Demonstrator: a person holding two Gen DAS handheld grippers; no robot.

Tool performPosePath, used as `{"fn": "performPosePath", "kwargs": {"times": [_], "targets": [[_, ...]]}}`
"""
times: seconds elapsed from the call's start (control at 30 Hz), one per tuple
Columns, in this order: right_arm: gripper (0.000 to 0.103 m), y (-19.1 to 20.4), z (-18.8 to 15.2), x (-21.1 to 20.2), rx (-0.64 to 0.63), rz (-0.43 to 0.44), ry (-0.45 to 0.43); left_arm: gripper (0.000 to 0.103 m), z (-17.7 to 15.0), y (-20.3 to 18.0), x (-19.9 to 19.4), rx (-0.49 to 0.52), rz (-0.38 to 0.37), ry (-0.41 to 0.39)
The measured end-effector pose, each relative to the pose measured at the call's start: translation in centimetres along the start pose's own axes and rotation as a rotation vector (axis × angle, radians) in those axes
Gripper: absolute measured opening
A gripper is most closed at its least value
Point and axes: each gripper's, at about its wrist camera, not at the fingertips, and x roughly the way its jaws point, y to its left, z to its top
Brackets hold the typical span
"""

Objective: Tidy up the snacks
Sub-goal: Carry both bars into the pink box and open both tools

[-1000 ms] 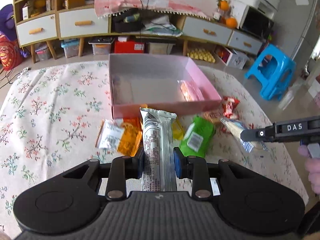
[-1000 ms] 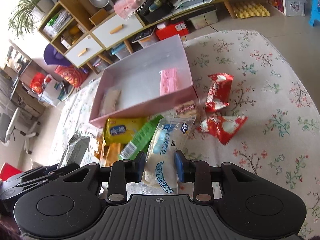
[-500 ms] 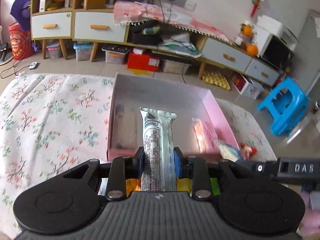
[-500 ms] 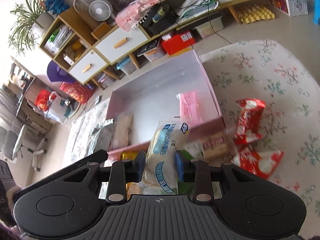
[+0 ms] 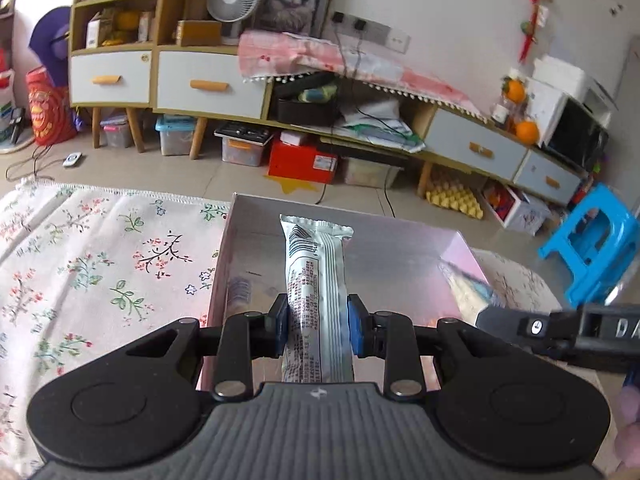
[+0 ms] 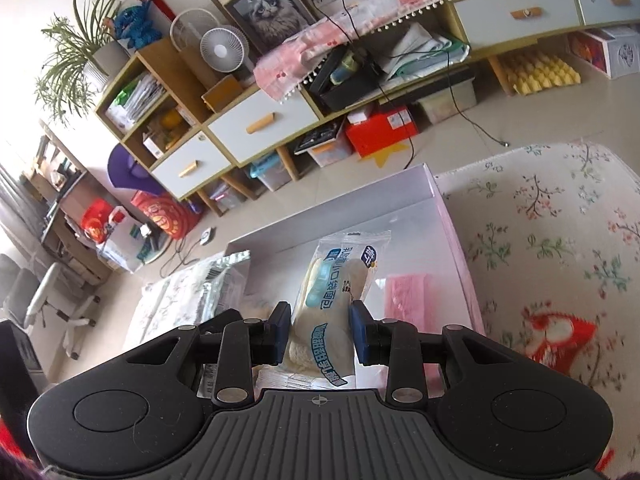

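Since the earlier frames both grippers have travelled from above the loose snack pile to above the shallow pink cardboard box, so the heap of packets has dropped out of the left wrist view and the box interior now fills the middle of both views.

The left gripper is clamped on a long silver-white foil snack bar with a barcode and fine print; the bar's long axis runs toward 12 o'clock, straight out along the fingers, and its crimped far end hangs over the box floor. The right gripper is pinched on a clear plastic bread packet with blue lettering, soft and puffy, likewise pointing to 12 o'clock and leaning a little toward 1. In the left view the right gripper's black finger comes in at 3 o'clock, so the two tools sit close side by side over the box.

The relation that matters: the box floor lies below and ahead of both held packets, at 12 o'clock. A pale pink wrapped snack already lies inside at about 2 o'clock of the bread packet, and the right hand is the nearer to it. By judgement, each packet should drop lengthwise, parallel to the side walls.

A red crinkled snack bag remains on the floral tablecloth, outside the box at 3 o'clock.
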Motion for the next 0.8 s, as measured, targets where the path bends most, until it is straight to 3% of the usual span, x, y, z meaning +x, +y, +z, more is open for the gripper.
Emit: {"fn": "performPosePath", "kwargs": {"times": [0.5, 0.63, 0.67, 0.73, 0.8], "targets": [[0.032, -0.2, -1.1, 2.0, -0.049, -0.036, 0.030, 0.029, -0.1, -0.6, 1.2, 0.043, 0.057, -0.017], [0.036, 0.2, -1.1, 1.9, -0.078, -0.044, 0.016, 0.048, -0.2, -0.7, 1.2, 0.059, 0.086, -0.013], [0.039, 0.3, -1.0, 1.8, -0.079, -0.044, 0.018, 0.051, -0.2, -0.7, 1.2, 0.061, 0.087, -0.013], [0.055, 0.3, -0.9, 1.6, -0.073, -0.035, 0.013, 0.053, -0.2, -0.7, 1.0, 0.063, 0.088, -0.012], [0.057, 0.3, -0.9, 1.3, -0.069, -0.031, 0.005, 0.059, -0.2, -0.7, 0.8, 0.064, 0.089, -0.011]]}}
